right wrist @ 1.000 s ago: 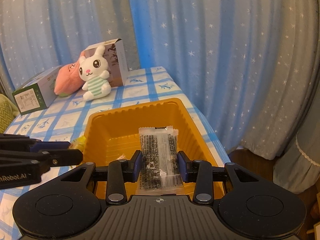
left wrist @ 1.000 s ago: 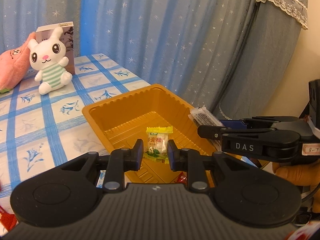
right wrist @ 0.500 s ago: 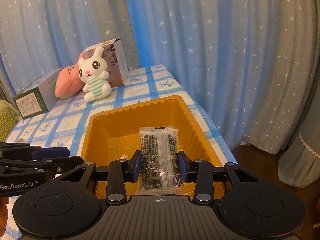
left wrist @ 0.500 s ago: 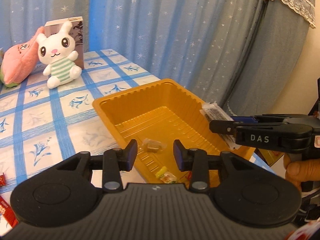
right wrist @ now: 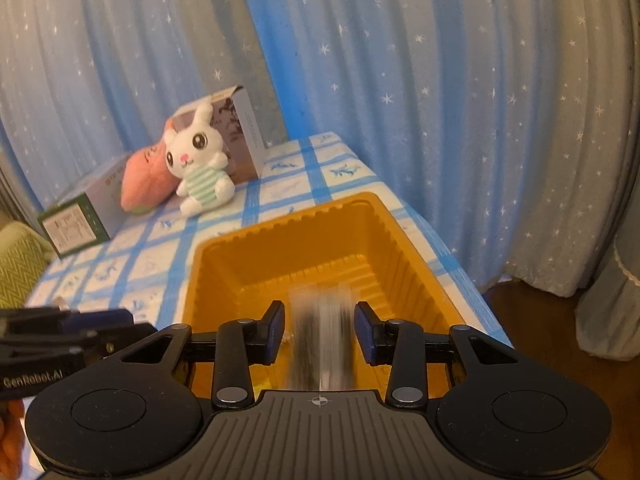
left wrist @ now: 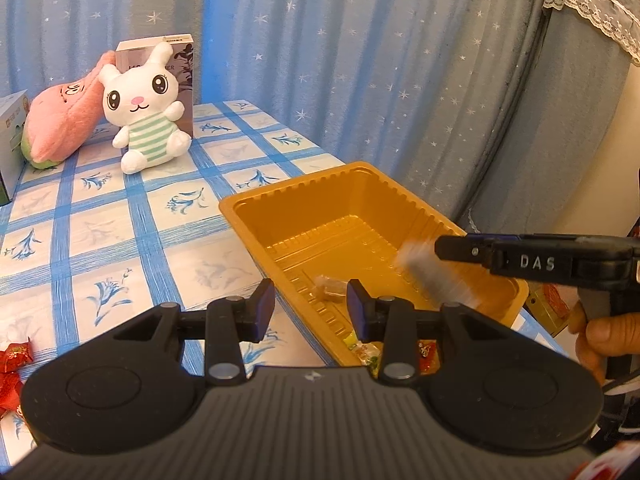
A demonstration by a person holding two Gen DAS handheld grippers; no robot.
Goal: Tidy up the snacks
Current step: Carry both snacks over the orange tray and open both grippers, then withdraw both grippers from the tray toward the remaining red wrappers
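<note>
Snacks are being gathered into an orange tray [left wrist: 304, 204] on a blue-checked table [left wrist: 120, 216]. A clear dark-filled packet [right wrist: 322, 344] is seen blurred between the right gripper [right wrist: 320, 334], whose jaws are opening and no longer press it; it appears to be dropping into the tray. The left gripper [left wrist: 310, 312] is held over the tray's near rim, its jaws opening with nothing between them. A brown candy [left wrist: 330, 286] and a yellow-green candy [left wrist: 366, 352] already lie inside; red sweets [left wrist: 14, 360] are left on the table at the left edge. A second earlier the yellow-green candy was pinched by the left gripper and the packet was clamped sharp and still in the right.
</note>
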